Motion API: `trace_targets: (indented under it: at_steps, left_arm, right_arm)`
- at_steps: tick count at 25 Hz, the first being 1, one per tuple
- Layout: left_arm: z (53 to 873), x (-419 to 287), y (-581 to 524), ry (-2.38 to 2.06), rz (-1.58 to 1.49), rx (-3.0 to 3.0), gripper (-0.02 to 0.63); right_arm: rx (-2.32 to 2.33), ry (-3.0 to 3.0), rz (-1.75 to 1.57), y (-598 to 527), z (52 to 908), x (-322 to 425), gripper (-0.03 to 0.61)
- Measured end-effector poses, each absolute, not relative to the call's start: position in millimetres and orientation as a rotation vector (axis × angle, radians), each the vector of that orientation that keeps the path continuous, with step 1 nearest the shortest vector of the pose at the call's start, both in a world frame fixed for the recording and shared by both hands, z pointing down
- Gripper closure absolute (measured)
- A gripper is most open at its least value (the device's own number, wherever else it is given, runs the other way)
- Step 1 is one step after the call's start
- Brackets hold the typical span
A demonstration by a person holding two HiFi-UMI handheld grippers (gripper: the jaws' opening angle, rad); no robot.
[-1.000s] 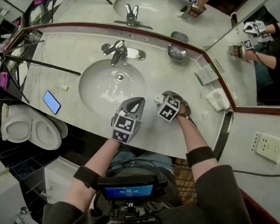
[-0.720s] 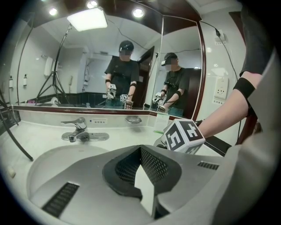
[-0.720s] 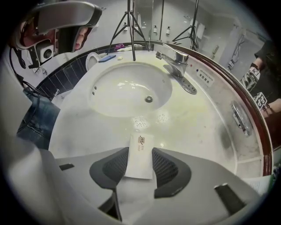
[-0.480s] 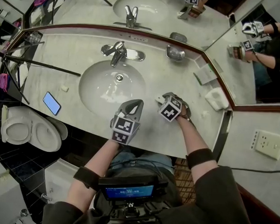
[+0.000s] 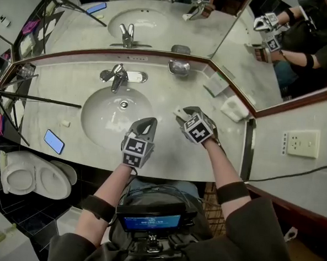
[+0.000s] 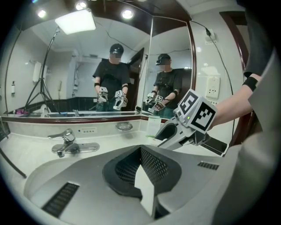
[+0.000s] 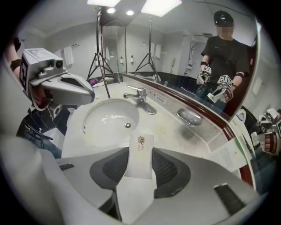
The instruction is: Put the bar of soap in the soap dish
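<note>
The bar of soap [image 7: 141,154] is a white wrapped packet with a small printed logo. My right gripper [image 7: 140,163] is shut on it, the jaws having just closed, and holds it above the counter right of the basin. From the head view the soap [image 5: 179,111] sticks out of the right gripper [image 5: 182,115]. The metal soap dish [image 5: 179,67] stands empty at the back of the counter by the mirror; it also shows as the soap dish [image 7: 189,116] beyond the held packet. My left gripper [image 5: 148,125] hovers over the basin's front rim, shut and empty; its jaws [image 6: 142,176] are pressed together.
A chrome faucet [image 5: 116,74] stands behind the oval basin [image 5: 98,115]. A phone [image 5: 54,141] and a small white piece [image 5: 66,123] lie left of the basin. A folded card [image 5: 216,83] and a white bundle [image 5: 234,108] sit in the right corner. Tripod legs [image 5: 41,99] cross the counter at left.
My right gripper closed on the soap and lifted it off the counter, rolling as it rose. The left gripper barely moved. The head view shifted.
</note>
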State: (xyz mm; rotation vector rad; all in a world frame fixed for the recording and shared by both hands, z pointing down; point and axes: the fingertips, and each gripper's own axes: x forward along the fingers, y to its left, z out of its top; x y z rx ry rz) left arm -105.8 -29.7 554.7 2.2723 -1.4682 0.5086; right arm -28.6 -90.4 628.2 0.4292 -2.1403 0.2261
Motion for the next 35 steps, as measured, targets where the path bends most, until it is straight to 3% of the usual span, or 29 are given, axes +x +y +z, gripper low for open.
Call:
trace_targets:
  at_steps: [8, 19, 35]
  left_arm:
    - [537, -83, -42, -1.403, 0.521, 2.369, 0.614]
    - [539, -62, -38, -1.341, 0.582, 2.404, 0.614]
    - [560, -53, -117, -1.396, 0.558, 2.37, 0.614]
  right_arm:
    - [0.717, -2.301, 0.367, -87, 562, 17, 0.4]
    - [0.946, -2.384, 0.538, -55, 558, 65, 0.4]
    - [0.696, -2.255, 0.057, -159, 569, 11, 0.4]
